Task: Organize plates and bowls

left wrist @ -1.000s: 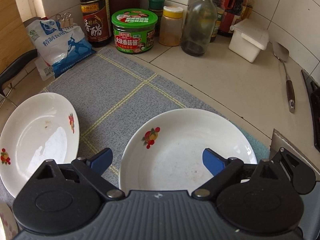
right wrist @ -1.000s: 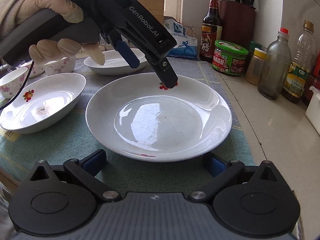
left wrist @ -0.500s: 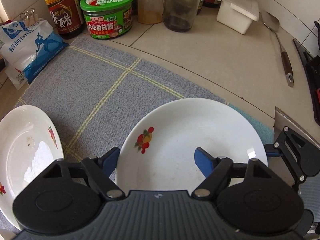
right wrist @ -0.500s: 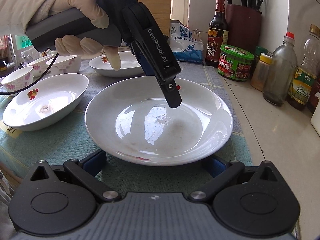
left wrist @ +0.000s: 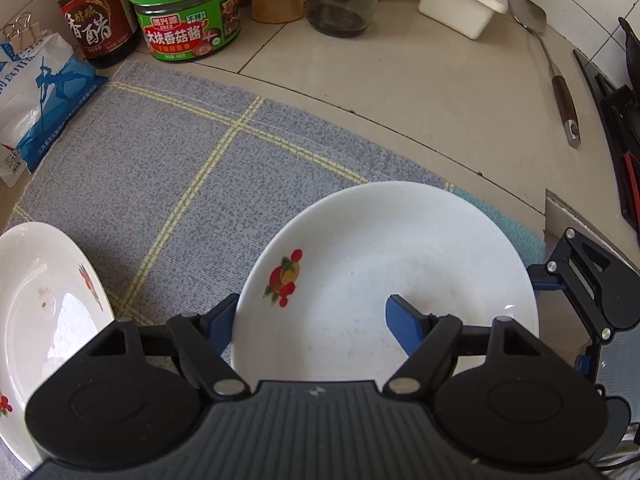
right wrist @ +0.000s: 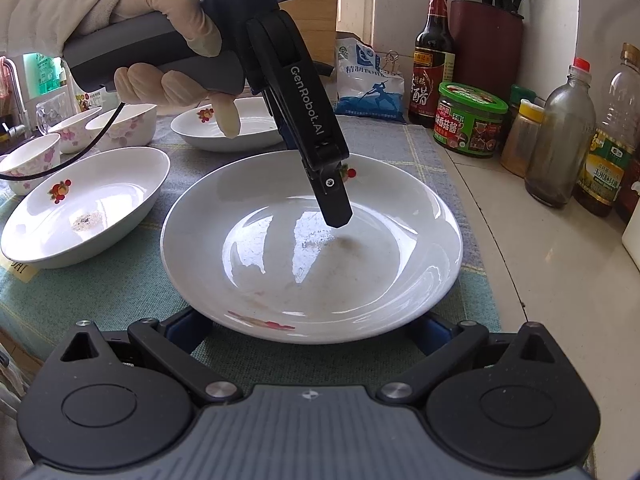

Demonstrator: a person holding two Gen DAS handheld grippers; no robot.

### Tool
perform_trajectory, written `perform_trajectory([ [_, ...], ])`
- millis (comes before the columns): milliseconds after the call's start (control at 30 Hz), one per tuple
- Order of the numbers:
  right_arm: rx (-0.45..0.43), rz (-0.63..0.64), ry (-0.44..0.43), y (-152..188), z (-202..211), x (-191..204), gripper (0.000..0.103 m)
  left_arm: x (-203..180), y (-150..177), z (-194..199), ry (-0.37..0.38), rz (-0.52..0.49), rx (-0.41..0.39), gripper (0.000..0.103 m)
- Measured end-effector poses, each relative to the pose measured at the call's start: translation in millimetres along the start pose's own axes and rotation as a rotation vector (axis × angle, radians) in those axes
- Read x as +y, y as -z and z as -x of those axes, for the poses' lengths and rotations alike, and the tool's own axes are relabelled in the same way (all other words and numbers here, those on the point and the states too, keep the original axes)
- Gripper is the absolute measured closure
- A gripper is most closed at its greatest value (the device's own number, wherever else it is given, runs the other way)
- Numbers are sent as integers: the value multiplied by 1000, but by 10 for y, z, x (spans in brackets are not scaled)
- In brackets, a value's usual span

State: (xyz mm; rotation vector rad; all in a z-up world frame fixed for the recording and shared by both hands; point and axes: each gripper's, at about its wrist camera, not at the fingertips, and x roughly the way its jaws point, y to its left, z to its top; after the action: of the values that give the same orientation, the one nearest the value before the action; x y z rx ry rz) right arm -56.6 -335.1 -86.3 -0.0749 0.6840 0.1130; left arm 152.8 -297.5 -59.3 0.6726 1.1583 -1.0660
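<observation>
I'm looking at a tiled kitchen bench (left wrist: 400, 92) with a grey checked cloth (left wrist: 160, 160) spread over its left part.

From the left wrist: along the bench's back edge stand a vinegar bottle (left wrist: 96, 12), a green jar (left wrist: 186, 8) and a white box (left wrist: 460, 4). A salt bag (left wrist: 36, 92) lies at the cloth's back left corner, and a spatula (left wrist: 560, 92) lies on bare tile toward the right edge. The plate (left wrist: 380, 260) I'm after sits at the right end of the cloth. My left gripper (left wrist: 312, 314) points steeply down over it. Its jaws have just been closing and now stand about half apart, with the plate's left rim between them. One finger is outside the rim, the other is over the plate's well, and the pads don't press on it. A second plate (left wrist: 40, 300) lies apart, toward the left edge.

From the right wrist: a gloved hand (right wrist: 172, 52) holds the left gripper, and its dark finger hangs over the middle of the plate. I can't tell whether it touches. My right gripper (right wrist: 310, 326) sits low at the plate's near rim. Its jaws are spread wide and grip nothing, and the fingertips are hidden under the rim. Two more plates and some flowered bowls (right wrist: 120, 124) sit farther left on the cloth.
</observation>
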Motion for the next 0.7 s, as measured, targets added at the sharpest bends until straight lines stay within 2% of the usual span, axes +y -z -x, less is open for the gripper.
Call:
perform_trajectory([
  [367,36,6,3,-85,11,22,0,6,18,31,3,7,-13,27],
  [700,41,33,0,-235,-58,-102,0,123,-105,151,-3,39,-69,27],
])
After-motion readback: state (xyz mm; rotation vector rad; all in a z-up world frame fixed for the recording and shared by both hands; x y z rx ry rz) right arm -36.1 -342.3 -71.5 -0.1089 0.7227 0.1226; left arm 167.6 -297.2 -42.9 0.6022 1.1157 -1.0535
